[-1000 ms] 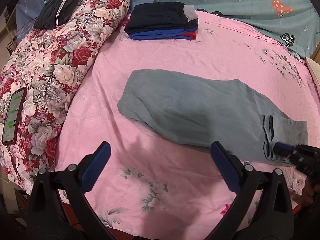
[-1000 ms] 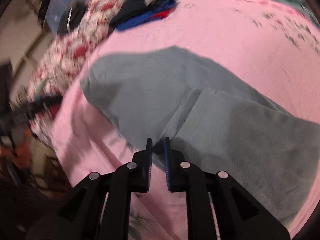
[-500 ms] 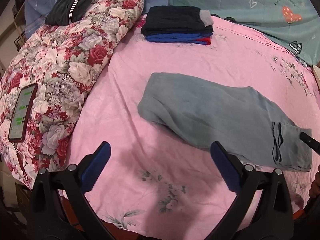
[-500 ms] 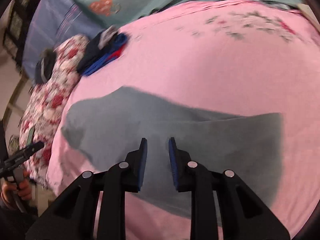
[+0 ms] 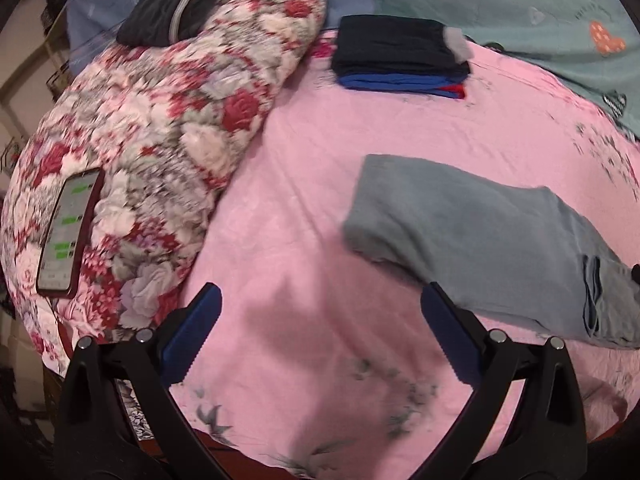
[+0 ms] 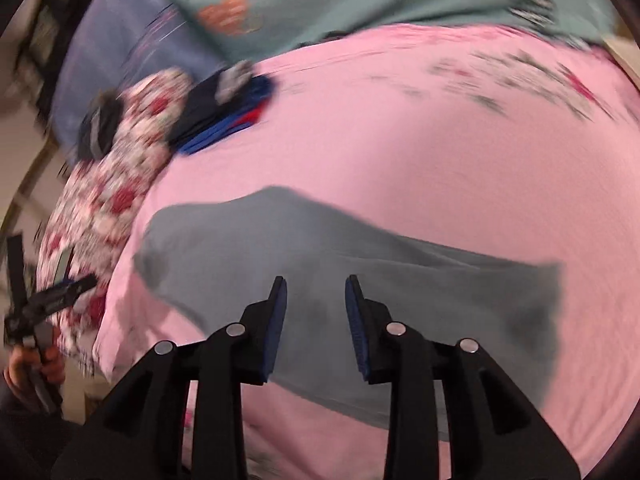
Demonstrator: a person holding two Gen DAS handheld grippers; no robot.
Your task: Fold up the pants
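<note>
Across the middle of the pink floral bedsheet (image 5: 320, 168) lies the pair of grey-blue cotton pants (image 5: 472, 232), folded lengthwise into one long band that runs from its rounded end near the centre of the bed out toward the right edge in the left wrist view. A small seam or pocket slit shows near that right end. The cloth lies flat on the sheet, with a low ridge along its far side in the right wrist view.

The left gripper (image 5: 320, 344) hangs over bare sheet on the near side of the bed, its blue-padded jaws spread wide with nothing between them; the pants lie just beyond and to the right of its right finger, apart from it. The right gripper (image 6: 316, 320) hovers above the pants (image 6: 360, 280) near their middle. Its jaws have just been opening and stand parted, with no fold of cloth pinched between the pads. The right wrist view is blurred.

At the left edge of the right wrist view, the person's left hand (image 6: 36, 364) grips the handle of the other tool.

On the far side of the bed sits a stack of folded dark navy, blue and red garments (image 5: 400, 58). To the left rises a red-and-white rose-patterned quilt (image 5: 160, 128), with a smartphone with a lit screen (image 5: 68, 232) lying on its near slope and a dark bundled garment with a grey stripe (image 5: 168, 16) on its far top. A teal sheet printed with hearts (image 5: 520, 4) covers the far right.
</note>
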